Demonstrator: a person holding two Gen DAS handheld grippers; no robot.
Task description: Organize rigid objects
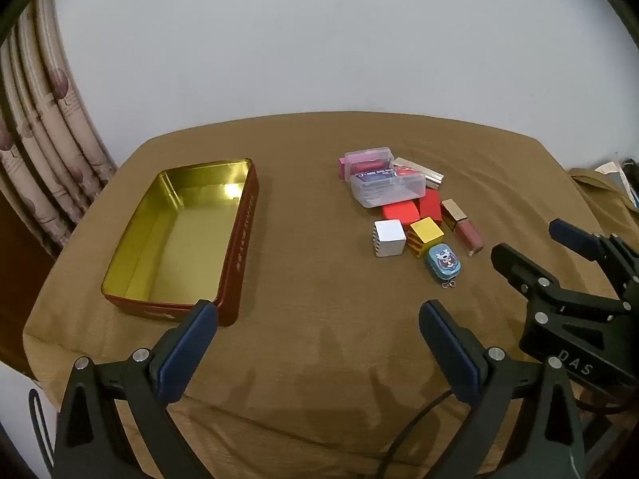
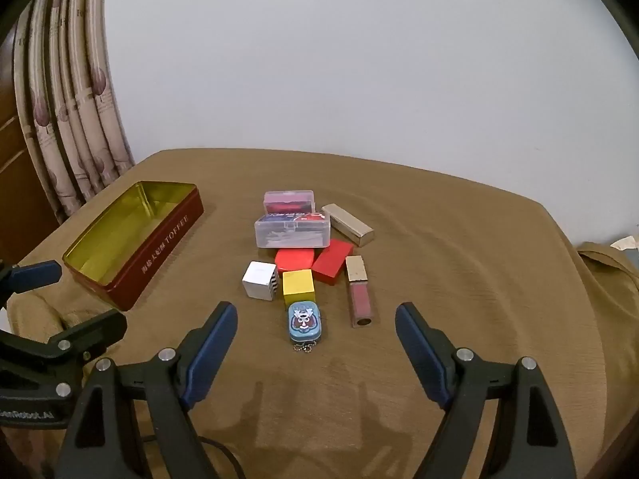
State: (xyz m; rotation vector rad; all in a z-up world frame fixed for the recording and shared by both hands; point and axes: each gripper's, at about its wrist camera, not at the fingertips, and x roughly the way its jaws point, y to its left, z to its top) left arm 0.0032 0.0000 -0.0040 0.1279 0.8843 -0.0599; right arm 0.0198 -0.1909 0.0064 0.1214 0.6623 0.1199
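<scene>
An open red tin point(image 1: 239, 247) with a gold inside sits empty on the left of the table; it also shows in the right wrist view point(image 2: 159, 255). To its right lies a cluster: two clear plastic cases point(image 2: 293, 229), a gold tube point(image 2: 347, 224), two red boxes point(image 2: 333, 265), a white cube point(image 2: 259, 279), a yellow cube point(image 2: 297, 285), a pink lip gloss point(image 2: 359, 295) and a small blue tin point(image 2: 304, 319). My left gripper point(image 1: 319, 319) is open and empty near the tin's front corner. My right gripper point(image 2: 315, 327) is open and empty, just short of the blue tin.
A brown cloth covers the table point(image 1: 319, 199). A curtain point(image 1: 44, 127) hangs at the left and a plain wall stands behind. The table's front edge lies below both grippers. Clutter point(image 1: 623, 175) sits off the right edge.
</scene>
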